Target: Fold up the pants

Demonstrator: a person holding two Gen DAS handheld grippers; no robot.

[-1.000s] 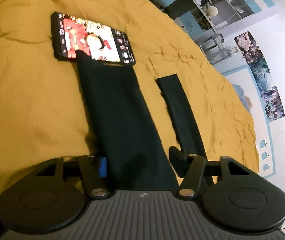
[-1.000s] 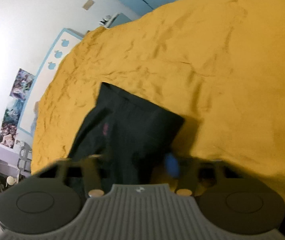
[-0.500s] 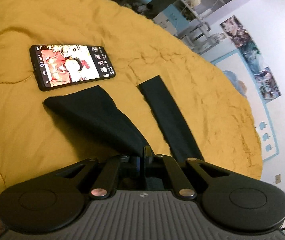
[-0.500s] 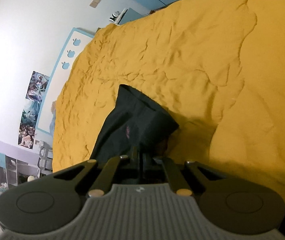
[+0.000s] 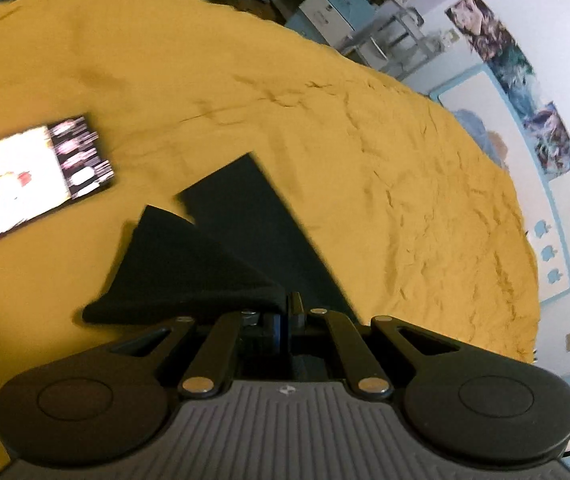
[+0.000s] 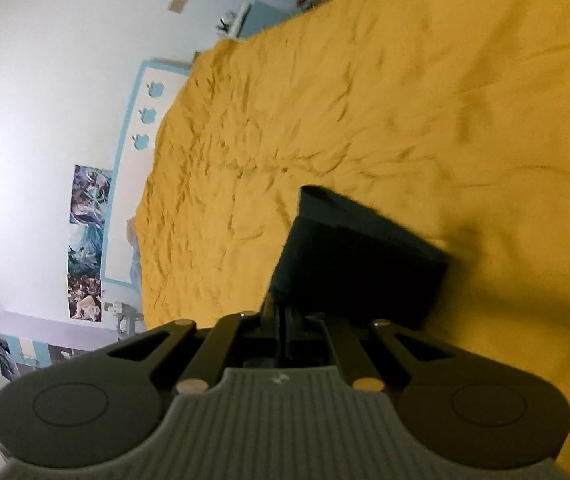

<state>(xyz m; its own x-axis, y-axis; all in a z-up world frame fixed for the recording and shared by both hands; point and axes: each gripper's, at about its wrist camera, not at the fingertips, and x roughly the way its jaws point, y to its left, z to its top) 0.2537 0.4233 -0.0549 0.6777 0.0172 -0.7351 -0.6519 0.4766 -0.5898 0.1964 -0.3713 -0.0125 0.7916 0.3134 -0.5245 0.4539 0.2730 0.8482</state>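
Left tongs [image 5: 287, 314]: I have them clamped tight on a fold of the pants [image 5: 221, 256]. A second ago they stood wide around the cloth, so the pinch is new.
Right tongs [image 6: 281, 320]: also clamped on the pants [image 6: 357, 264], at the bunched dark edge. They were nearly closed a second ago and are fully closed now.
Pants: the near leg no longer lies flat and long. It is lifted and doubled over toward the other leg, which is stretched on the bed [image 5: 365, 140].
Phone [image 5: 25, 184]: it is clear of the cloth now, beside the leg end, where the leg reached under it before.
Meaning: I judge that the first fold, leg over leg, is under way, with neither grip released and nothing laid flat yet.
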